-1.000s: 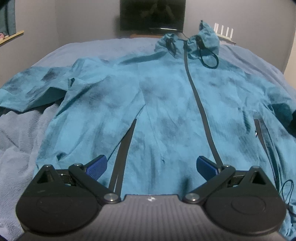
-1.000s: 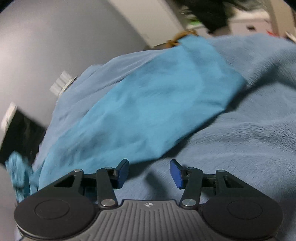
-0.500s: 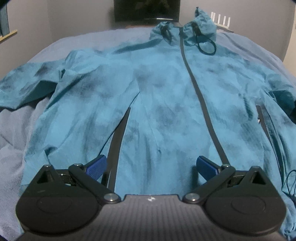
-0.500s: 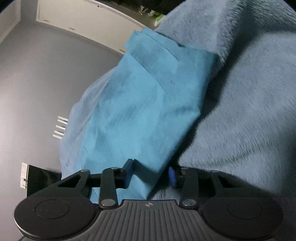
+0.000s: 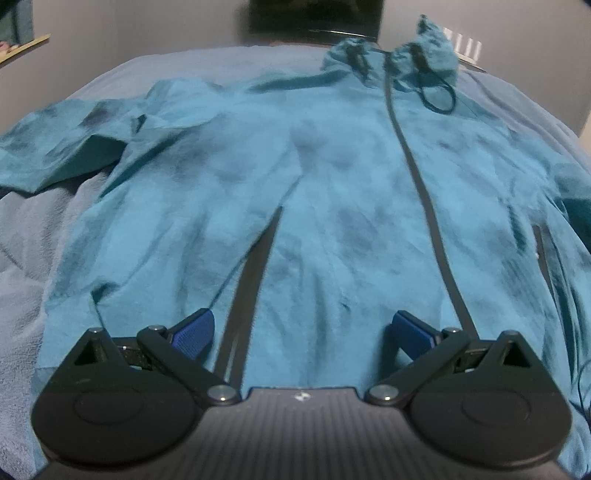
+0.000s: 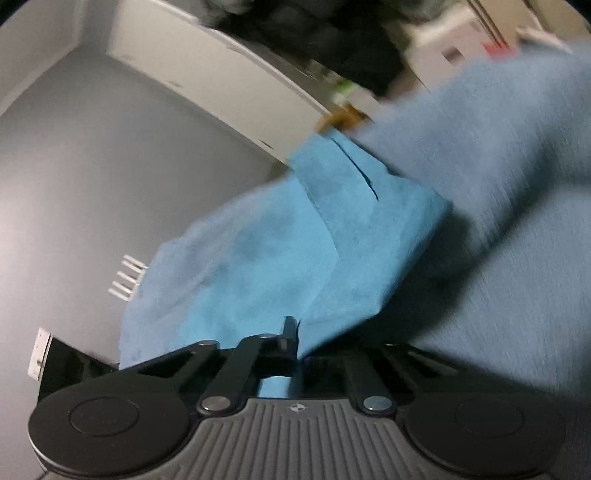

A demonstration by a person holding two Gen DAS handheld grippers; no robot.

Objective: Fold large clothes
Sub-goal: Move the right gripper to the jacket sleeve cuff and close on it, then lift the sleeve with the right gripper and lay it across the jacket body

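A teal hooded jacket (image 5: 332,192) lies face up on the bed, its dark zipper (image 5: 424,192) running up to the hood (image 5: 424,48) at the far end. Its left sleeve (image 5: 55,147) stretches out to the left. My left gripper (image 5: 301,328) is open and empty, hovering over the jacket's hem. My right gripper (image 6: 295,332) is shut on the jacket's right sleeve (image 6: 314,243) near its lower edge and lifts the fabric off the blanket; the cuff (image 6: 354,173) points away from me.
A light blue fleece blanket (image 5: 33,236) covers the bed (image 6: 517,229). A dark screen (image 5: 314,14) and a white router (image 5: 465,48) stand against the grey wall behind the hood. White cabinets (image 6: 221,85) show beyond the sleeve in the right wrist view.
My right gripper moved in onto the sleeve edge and shut on it, then lifted it. My left gripper stayed open, drifting slightly over the hem.
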